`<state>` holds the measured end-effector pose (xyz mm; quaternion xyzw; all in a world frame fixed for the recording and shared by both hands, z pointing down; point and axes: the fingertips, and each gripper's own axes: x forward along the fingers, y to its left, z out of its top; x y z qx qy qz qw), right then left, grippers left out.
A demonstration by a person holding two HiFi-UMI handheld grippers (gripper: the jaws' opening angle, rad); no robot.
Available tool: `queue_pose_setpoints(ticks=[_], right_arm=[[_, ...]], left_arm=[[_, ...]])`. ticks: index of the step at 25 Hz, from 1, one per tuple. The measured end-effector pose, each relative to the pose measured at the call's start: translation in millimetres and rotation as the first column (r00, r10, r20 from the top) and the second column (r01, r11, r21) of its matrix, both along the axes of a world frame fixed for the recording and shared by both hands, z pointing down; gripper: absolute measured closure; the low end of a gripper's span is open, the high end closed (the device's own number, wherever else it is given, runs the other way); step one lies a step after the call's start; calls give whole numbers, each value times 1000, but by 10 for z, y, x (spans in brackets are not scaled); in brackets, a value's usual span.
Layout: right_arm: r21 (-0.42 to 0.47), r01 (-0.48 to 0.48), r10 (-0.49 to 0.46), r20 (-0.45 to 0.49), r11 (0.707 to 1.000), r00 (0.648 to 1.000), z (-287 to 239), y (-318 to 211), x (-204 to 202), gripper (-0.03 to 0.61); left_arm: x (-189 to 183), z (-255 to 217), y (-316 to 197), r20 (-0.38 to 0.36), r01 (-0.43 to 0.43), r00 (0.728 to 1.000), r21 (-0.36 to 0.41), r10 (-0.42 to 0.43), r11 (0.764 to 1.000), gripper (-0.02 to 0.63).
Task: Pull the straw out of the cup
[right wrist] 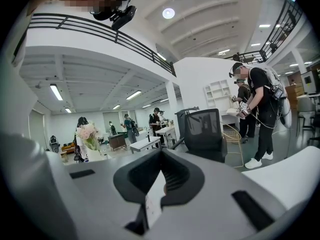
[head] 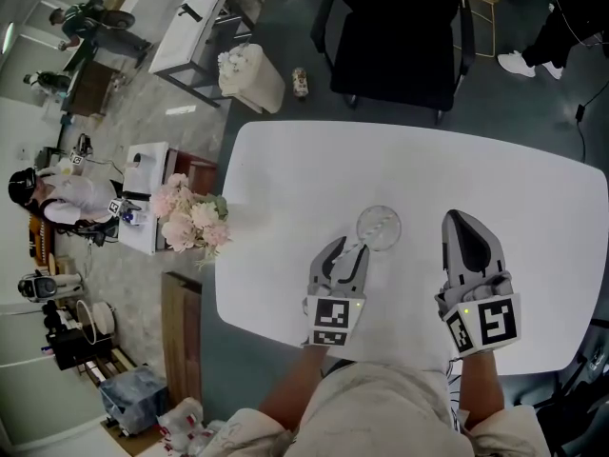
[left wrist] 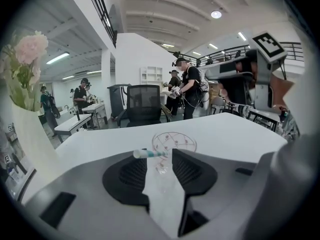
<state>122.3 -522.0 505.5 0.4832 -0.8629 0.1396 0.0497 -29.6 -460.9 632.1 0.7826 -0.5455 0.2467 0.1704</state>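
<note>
Standing apart, the 2 jaws of the grey plastic left tongs (left wrist: 160,158) carry black ribbed pads and press on nothing. A thin tubular white straw with teal stripes (left wrist: 150,153) lies roughly level across the tip of the left-hand jaw. Its open end sits over that jaw and its other end runs into the small clear round-rimmed plastic cup (left wrist: 174,142). That cup stands upright just beyond the jaw tips on the smooth white round-cornered bench (head: 285,179) and holds the straw. Further right, the matching grey right tongs (right wrist: 162,160) have their jaw tips together with nothing between them, near the cup but not touching it.
</note>
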Motion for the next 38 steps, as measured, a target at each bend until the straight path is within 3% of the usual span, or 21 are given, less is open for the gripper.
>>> queue_pose_setpoints(ticks=[8,21,38], right_arm=[[-5,-2,2,-2,1000,1000,23,-3,9,577],[31,-10,11,-17,999,1000,-166,107,-20,577],[122,-32,43,-91,992,995,-628,835,-192,577]], left_arm=[[-8,-19,-9,-19,12,1000,2,-11,1000,551],[13,-105,59,-62,16,998,15,-15,1000,589],[-67,-608,475,-104,-10,994,143,25,990,589]])
